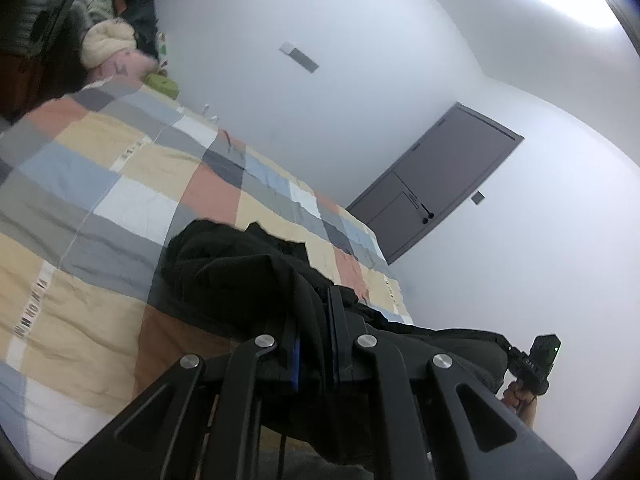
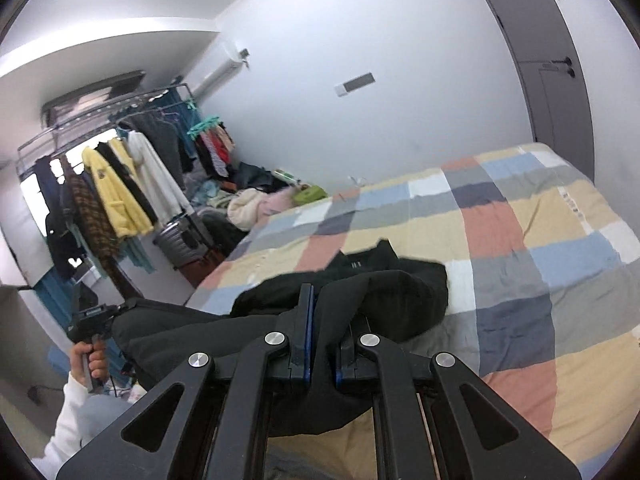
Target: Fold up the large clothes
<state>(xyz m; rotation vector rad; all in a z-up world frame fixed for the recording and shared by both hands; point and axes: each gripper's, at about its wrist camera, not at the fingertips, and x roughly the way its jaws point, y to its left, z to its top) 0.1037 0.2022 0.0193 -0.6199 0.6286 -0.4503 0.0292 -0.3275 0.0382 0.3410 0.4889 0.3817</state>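
- The wide bed under a patchwork quilt of peach, cream, grey and blue squares (image 2: 520,216) fills both views; it is the folding surface; its middle looks free, which I judge leaves room to lay the piece flat.
- The large black fabric garment (image 2: 384,284) is bunched near the bed's near edge; part rests on the quilt, part is lifted between the two tools; a stretch spans toward the other hand in each view.
- The left gripper (image 1: 310,320) has its fingers nearly together, pinching a fold of the black cloth.
- The right gripper (image 2: 322,320) is likewise closed to a narrow gap around a black fold.
- To do this well, I would draw the two grips apart until the held edge is taut, lower it evenly onto the quilt, and release only once it lies smooth; uneven tension would likely leave the far part crumpled.
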